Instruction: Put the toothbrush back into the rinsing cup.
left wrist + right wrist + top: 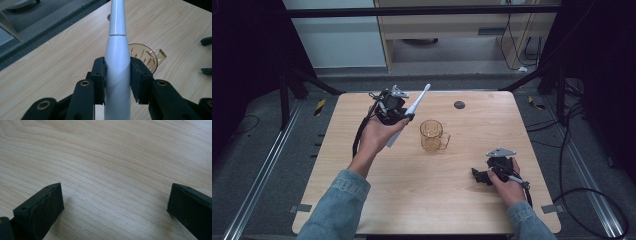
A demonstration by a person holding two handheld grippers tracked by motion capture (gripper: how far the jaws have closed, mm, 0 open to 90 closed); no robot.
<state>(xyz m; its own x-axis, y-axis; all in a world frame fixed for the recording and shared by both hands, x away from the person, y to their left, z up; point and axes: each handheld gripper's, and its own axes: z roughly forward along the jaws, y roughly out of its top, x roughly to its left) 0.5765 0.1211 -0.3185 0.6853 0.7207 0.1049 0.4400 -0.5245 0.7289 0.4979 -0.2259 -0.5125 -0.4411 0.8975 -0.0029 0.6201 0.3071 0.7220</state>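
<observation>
Item one, my left gripper (pixel 404 116): raised over the far left of the tabletop (pixel 462 200), its fingers (pixel 98 75) clamped on the white electric toothbrush (pixel 117 75), which I see slanting up and away with its head toward the far edge, just left of the amber glass mug (pixel 432 135) standing upright near the middle. Item two, my right gripper (pixel 479 176): low over the near right of the tabletop, well apart from the mug, fingers (pixel 40 212) spread wide with bare wood between them.

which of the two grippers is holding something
The left gripper: its fingers clamp a white electric toothbrush. The right gripper rests on the table, fingers apart with nothing between them.
</observation>
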